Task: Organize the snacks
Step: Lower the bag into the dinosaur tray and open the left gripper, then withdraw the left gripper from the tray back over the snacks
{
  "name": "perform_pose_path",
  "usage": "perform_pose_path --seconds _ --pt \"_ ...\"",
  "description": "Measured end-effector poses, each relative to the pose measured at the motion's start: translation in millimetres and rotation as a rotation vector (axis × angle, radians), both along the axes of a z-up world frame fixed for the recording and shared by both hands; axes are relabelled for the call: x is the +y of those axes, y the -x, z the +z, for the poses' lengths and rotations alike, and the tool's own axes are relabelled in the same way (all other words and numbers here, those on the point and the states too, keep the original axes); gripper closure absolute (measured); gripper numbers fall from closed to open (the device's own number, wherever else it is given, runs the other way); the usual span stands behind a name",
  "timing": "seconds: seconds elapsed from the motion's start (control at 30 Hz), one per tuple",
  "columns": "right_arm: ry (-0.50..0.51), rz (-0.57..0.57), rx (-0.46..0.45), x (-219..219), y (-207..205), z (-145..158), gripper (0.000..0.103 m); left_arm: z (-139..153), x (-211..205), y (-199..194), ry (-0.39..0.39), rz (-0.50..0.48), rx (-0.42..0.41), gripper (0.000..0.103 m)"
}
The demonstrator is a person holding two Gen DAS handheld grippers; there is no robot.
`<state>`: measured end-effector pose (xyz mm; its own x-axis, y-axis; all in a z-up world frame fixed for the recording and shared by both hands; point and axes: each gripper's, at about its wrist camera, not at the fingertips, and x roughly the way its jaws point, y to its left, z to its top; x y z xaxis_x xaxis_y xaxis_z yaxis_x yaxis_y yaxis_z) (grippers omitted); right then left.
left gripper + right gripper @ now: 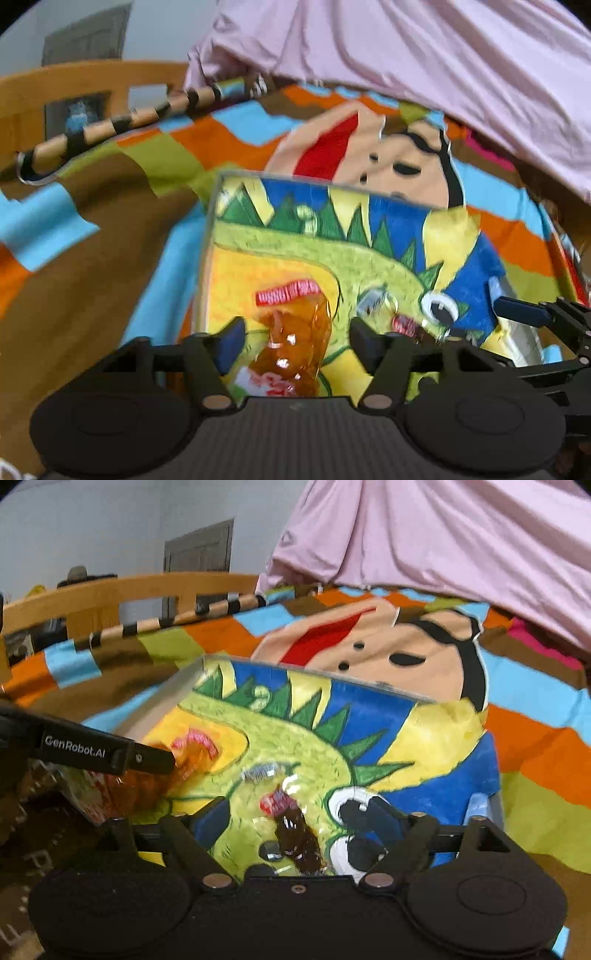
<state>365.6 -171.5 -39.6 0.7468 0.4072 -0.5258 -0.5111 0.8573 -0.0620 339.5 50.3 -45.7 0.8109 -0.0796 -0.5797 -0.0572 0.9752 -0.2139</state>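
Observation:
A shallow clear box point(210, 236) point(173, 686) lined with a dinosaur drawing sits on a colourful blanket. An orange snack packet point(295, 350) with a pink crimped end lies on the box floor between the fingers of my left gripper point(297, 332), which is open with its pads clear of the packet. A dark brown snack packet point(297, 840) with a red end lies between the fingers of my right gripper point(291, 812), also open and not pressing it. The left finger point(110, 753) reaches in from the left beside the orange packet point(192, 753). A right finger point(517, 312) shows at the right edge.
A pink sheet point(443, 66) hangs over the far side of the blanket point(92, 240). A striped stick point(110, 129) lies along the blanket's far left edge in front of a wooden bed rail point(129, 587). A grey door point(199, 550) stands behind.

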Motion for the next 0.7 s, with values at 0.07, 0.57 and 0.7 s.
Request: perform_pose_path --seconds 0.07,0.57,0.7 --pt "-0.025 -0.003 -0.020 -4 8 11 0.008 10 1 11 -0.002 0.019 -0.047 0.013" --pt "-0.152 -0.033 -0.120 -42 98 67 0.001 54 -12 122 -0.051 0.095 -0.235 0.001" --pt "-0.164 -0.032 -0.147 -54 128 79 0.001 61 -20 154 -0.052 0.076 -0.254 0.000"
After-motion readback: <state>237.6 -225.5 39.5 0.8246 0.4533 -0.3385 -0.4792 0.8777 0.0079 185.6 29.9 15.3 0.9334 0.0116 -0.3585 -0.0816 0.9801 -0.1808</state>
